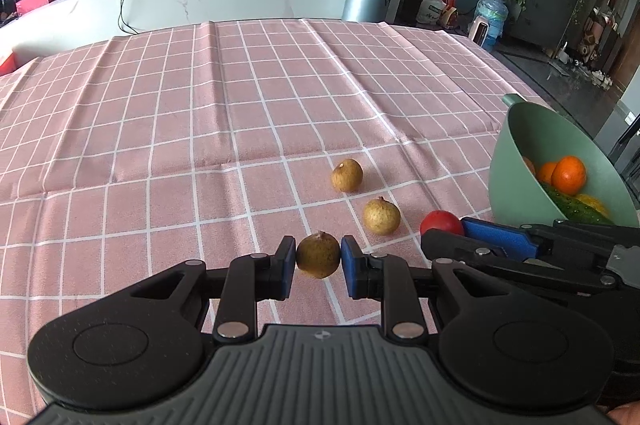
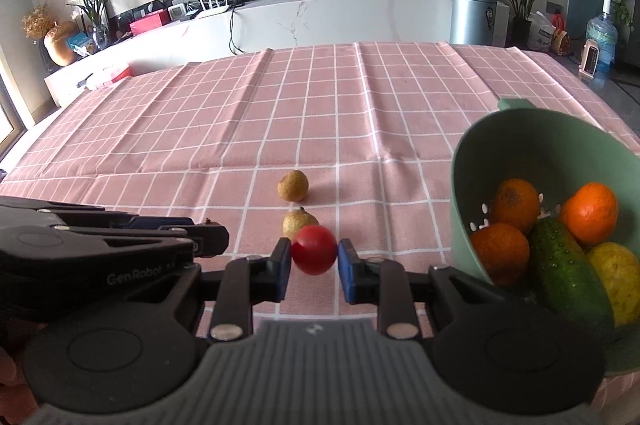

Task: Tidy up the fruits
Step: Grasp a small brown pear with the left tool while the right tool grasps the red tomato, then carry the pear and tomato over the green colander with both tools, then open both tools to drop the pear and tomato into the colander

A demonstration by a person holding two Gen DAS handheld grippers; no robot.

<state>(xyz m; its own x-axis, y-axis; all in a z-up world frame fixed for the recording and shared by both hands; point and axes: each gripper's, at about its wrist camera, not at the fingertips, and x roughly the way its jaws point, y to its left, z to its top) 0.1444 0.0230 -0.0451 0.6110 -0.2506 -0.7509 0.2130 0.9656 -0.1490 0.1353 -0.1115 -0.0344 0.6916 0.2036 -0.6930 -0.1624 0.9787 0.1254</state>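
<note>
Pink-check tabletop [image 1: 200, 145] w/ green colander [image 2: 472, 161] of oranges, cucumber at right: carry both fruits over its rim w/o squeezing harder, I'd say, as left gripper [image 1: 318, 257] jaws pinch a tan, rough-skinned longan [image 1: 318, 255] & right gripper [image 2: 314, 257] jaws pinch a glossy red cherry tomato [image 2: 314, 249], two more longans loose just beyond.

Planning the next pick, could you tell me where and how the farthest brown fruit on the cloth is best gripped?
Grip the farthest brown fruit across its round middle, coming down from above and the near side: it sits alone on the tablecloth, flanks clear, its stem nub tilted up and to the left.
</note>
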